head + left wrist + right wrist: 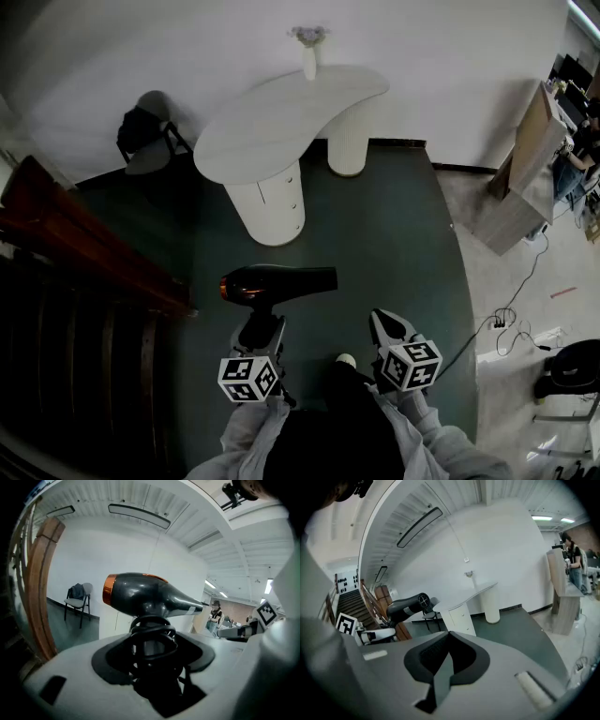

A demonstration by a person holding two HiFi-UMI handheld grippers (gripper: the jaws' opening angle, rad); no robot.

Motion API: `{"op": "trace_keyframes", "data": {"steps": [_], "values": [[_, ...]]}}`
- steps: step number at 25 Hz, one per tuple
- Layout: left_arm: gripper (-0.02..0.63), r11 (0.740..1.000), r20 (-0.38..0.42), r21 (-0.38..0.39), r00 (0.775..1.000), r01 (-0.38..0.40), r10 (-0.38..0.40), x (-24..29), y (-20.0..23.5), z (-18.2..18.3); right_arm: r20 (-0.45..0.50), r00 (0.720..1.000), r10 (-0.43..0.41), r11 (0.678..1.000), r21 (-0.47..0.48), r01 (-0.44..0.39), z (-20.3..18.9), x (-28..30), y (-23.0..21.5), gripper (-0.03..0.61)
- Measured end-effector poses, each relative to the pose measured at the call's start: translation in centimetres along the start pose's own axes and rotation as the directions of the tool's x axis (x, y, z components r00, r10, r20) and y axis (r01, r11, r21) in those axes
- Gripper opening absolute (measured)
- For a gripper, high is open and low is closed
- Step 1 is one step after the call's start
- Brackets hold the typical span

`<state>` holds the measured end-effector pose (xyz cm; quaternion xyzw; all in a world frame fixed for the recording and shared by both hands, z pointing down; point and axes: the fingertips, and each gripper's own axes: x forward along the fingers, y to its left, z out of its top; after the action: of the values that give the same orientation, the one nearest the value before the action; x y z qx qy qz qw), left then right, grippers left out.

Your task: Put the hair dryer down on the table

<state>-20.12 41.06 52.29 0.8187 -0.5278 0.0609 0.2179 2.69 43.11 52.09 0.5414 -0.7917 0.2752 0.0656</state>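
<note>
The left gripper (262,325) is held out in front of the body. Its jaws point forward and are closed on the handle of the hair dryer (277,282). The right gripper (383,325) is beside it, a little apart, with its jaws together and nothing between them. Both forearms wear light sleeves (246,436).

No words, numbers or brand names can be read. The only printed signs are black-and-white square patterns, not letters. They are on the left cube (249,378) and the right cube (412,364), low in the head view. A pale strip (193,610) on the hair dryer (145,595) shows nothing legible.
</note>
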Motion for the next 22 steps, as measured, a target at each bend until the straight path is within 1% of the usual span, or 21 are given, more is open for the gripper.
{"op": "trace_keyframes", "data": {"steps": [3, 7, 9, 11, 14, 16, 19, 22], "values": [[0.278, 1.0, -0.014, 0.025, 1.0, 0.005, -0.005, -5.9, 1.0, -1.6, 0.003, 1.0, -0.013, 0.999, -0.043, 0.013, -2.9, -3.0, 4.4, 0.01], [0.279, 1.0, -0.019, 0.026, 1.0, 0.008, -0.007, -13.1, 2.0, -3.8, 0.0, 1.0, 0.007, 0.998, -0.061, -0.007, -7.6, -7.4, 10.1, 0.009], [0.278, 0.999, -0.019, 0.031, 1.0, 0.006, -0.006, -15.8, 1.9, -5.0, -0.011, 1.0, 0.007, 0.996, -0.084, -0.008, -9.8, -9.2, 12.0, 0.01], [0.279, 0.999, -0.026, 0.041, 1.0, 0.009, -0.008, -18.0, 1.8, -6.1, -0.001, 1.0, 0.002, 0.996, -0.088, -0.002, -11.2, -10.6, 13.5, 0.011], [0.279, 0.999, -0.034, 0.035, 0.999, 0.02, -0.019, -20.5, 1.6, -7.1, 0.027, 1.0, -0.015, 0.996, -0.091, 0.017, -11.8, -12.5, 15.2, 0.011], [0.279, 0.999, -0.03, 0.029, 0.999, 0.031, -0.03, -21.4, 1.6, -7.6, 0.025, 0.999, -0.03, 0.994, -0.101, 0.033, -12.3, -13.3, 15.7, 0.011], [0.279, 0.999, -0.025, 0.025, 0.999, 0.043, -0.042, -22.1, 1.7, -8.3, 0.011, 0.999, -0.05, 0.993, -0.104, 0.051, -13.4, -13.6, 15.6, 0.011], [0.278, 0.999, -0.021, 0.024, 0.999, 0.038, -0.037, -22.1, 1.8, -8.4, 0.006, 0.998, -0.055, 0.993, -0.109, 0.055, -13.7, -13.4, 15.4, 0.011]]}}
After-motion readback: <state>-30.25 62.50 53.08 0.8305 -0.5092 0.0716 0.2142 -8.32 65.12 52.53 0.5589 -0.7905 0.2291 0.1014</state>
